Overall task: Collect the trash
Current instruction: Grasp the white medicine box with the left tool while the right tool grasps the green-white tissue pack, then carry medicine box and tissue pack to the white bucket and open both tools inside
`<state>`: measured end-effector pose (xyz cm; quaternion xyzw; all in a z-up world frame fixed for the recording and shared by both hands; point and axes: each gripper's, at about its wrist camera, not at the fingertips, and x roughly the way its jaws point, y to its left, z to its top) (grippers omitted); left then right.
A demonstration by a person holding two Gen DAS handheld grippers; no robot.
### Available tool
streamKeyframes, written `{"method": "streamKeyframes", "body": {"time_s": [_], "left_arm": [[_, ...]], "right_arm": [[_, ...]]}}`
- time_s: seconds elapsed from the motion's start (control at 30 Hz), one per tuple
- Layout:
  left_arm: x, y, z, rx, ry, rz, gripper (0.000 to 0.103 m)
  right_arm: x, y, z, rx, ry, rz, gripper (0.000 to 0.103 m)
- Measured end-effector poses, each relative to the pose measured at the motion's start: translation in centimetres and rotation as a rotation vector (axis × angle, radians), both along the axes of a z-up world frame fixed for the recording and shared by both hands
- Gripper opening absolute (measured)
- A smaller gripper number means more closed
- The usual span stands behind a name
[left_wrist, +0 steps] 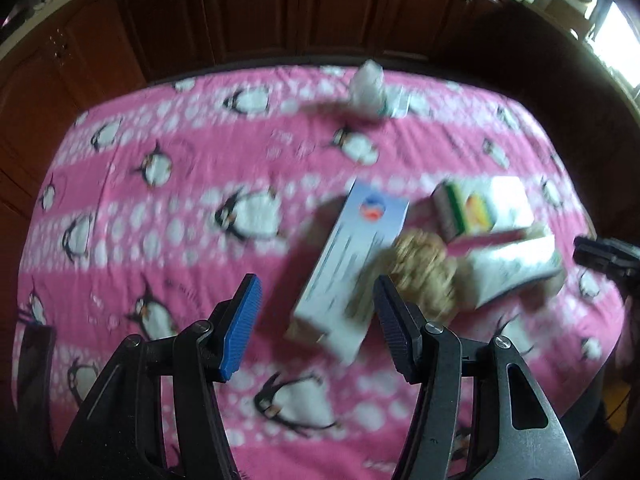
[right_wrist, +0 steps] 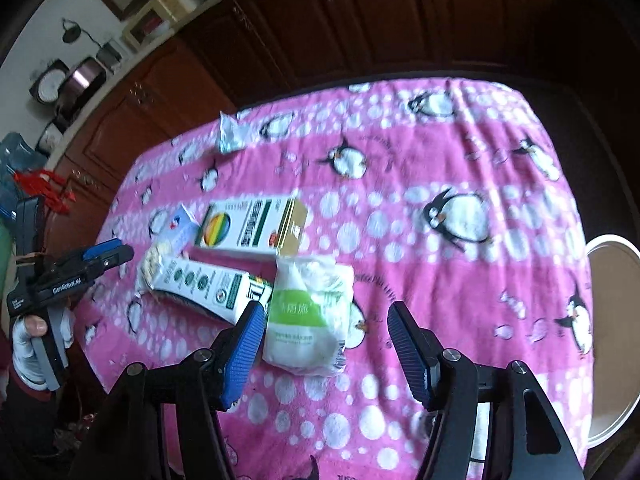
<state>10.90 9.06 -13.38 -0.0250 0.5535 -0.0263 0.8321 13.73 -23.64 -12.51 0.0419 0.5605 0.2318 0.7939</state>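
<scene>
The surface (right_wrist: 460, 240) is the biggest thing here: a table under a soft, fleecy pink cloth printed with penguins and white dots, lightly wrinkled. Off its edge, to the right of the right gripper's fingers, sits a pale round bucket (right_wrist: 612, 340) with a smooth rim, probably where the trash is meant to go.

The trash lies in a loose cluster, none of it picked up yet, so the step in hand looks like the approach before a first grab. Ahead of the right fingers and to their left lie two stiff cardboard cartons: the rainbow carton (right_wrist: 250, 226), long and flat, and the green-dotted carton (right_wrist: 208, 284), angled beside it. Just ahead of the right gripper's (right_wrist: 326, 326) left finger, part of it between the two, rests a white plastic bag (right_wrist: 308, 320) with a green label — soft, crinkled, plump. Far ahead lies a small shiny wrapper (right_wrist: 232, 132).

The left gripper (left_wrist: 316, 300) hovers over a blue-and-white carton (left_wrist: 352, 264), whose near end lies between its fingers; past its right finger sits a tan crumpled ball (left_wrist: 424, 268), rough and lumpy.

Both pairs of fingers stand released, gripping nothing. Next, each likely needs to drop lower — the right straddling the bag, the left the carton's narrow width — before squeezing.
</scene>
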Motion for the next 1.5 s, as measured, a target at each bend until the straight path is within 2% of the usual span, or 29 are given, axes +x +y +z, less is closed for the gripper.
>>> {"method": "streamKeyframes", "body": {"time_s": [0.13, 0.17, 0.23, 0.33, 0.4, 0.67, 0.77, 0.8, 0.83, 0.9, 0.93, 1.07, 1.3, 1.5], "left_arm": [[-0.5, -0.5, -0.9, -0.002, 0.012, -0.040, 0.058], [-0.5, -1.0, -1.2, 0.005, 0.011, -0.062, 0.062], [-0.2, -1.7, -1.6, 0.038, 0.011, -0.095, 0.066], [0.7, -2.6, -2.2, 0.102, 0.000, -0.120, 0.066], [1.3, -2.9, -2.7, 0.118, 0.001, -0.135, 0.066], [4.8, -2.9, -4.0, 0.086, 0.033, -0.112, 0.066], [5.2, -2.5, -4.1, 0.050, 0.035, -0.082, 0.062], [5.2, -2.4, -4.2, 0.036, 0.036, -0.075, 0.051], [5.1, -2.4, -4.2, 0.030, 0.039, -0.071, 0.049], [4.6, -2.1, -3.9, 0.031, 0.032, -0.060, 0.049], [4.2, -2.0, -3.7, 0.025, 0.031, -0.057, 0.049], [2.6, -1.0, -2.2, 0.016, 0.009, -0.046, 0.049], [0.5, 0.0, 1.6, -0.026, -0.054, -0.021, 0.049], [0.1, -3.1, 4.4, -0.049, -0.104, -0.083, 0.049]], "right_arm": [[-0.3, 1.0, -0.8, -0.022, 0.022, 0.015, 0.064], [-0.4, 1.0, -0.9, -0.025, 0.024, 0.017, 0.067], [-0.6, 1.1, -1.1, -0.031, 0.027, 0.019, 0.069], [-0.7, 1.3, -1.3, -0.048, 0.027, 0.016, 0.069], [-0.8, 1.6, -1.6, -0.066, 0.023, 0.023, 0.069], [-1.0, 3.6, -2.8, -0.137, 0.004, 0.049, 0.069], [-1.0, 4.6, -3.3, -0.190, -0.012, 0.058, 0.069], [-1.0, 4.8, -3.3, -0.199, -0.017, 0.059, 0.069], [-0.9, 4.8, -3.3, -0.202, -0.023, 0.055, 0.069], [-0.6, 4.7, -3.4, -0.196, -0.019, 0.046, 0.065], [-0.5, 4.7, -3.5, -0.191, -0.011, 0.048, 0.052], [-0.9, 4.2, -2.7, -0.171, -0.037, 0.047, 0.037], [-2.4, 1.9, 0.3, -0.134, -0.093, 0.046, 0.034], [-3.4, -0.5, 2.3, -0.103, -0.127, 0.006, 0.034]]}}
